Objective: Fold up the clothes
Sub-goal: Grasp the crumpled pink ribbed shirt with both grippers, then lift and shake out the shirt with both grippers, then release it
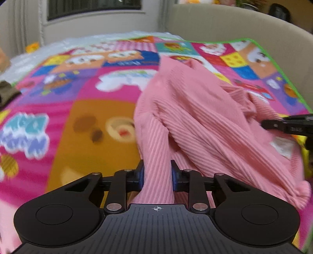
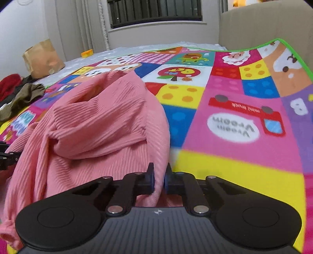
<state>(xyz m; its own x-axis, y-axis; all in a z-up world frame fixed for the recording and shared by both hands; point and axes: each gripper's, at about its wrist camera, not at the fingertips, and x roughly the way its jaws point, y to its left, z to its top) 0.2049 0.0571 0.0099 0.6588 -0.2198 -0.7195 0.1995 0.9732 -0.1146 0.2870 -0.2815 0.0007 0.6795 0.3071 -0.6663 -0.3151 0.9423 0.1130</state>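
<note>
A pink ribbed garment (image 1: 195, 109) lies bunched on a colourful cartoon play mat (image 1: 78, 109). My left gripper (image 1: 157, 172) is shut on a thick fold of the garment at its near edge. In the right wrist view the same garment (image 2: 101, 125) fills the left half, and my right gripper (image 2: 159, 175) is shut on another fold of it. The right gripper also shows at the right edge of the left wrist view (image 1: 289, 125), against the cloth. Part of the left gripper shows at the far left of the right wrist view (image 2: 5, 156).
The mat (image 2: 234, 121) covers a bed with a beige padded headboard (image 1: 234, 25) on the right. An olive garment (image 2: 25, 95) and a red one (image 2: 8, 86) lie at the left, by a brown paper bag (image 2: 41, 58). A window (image 2: 154, 11) is behind.
</note>
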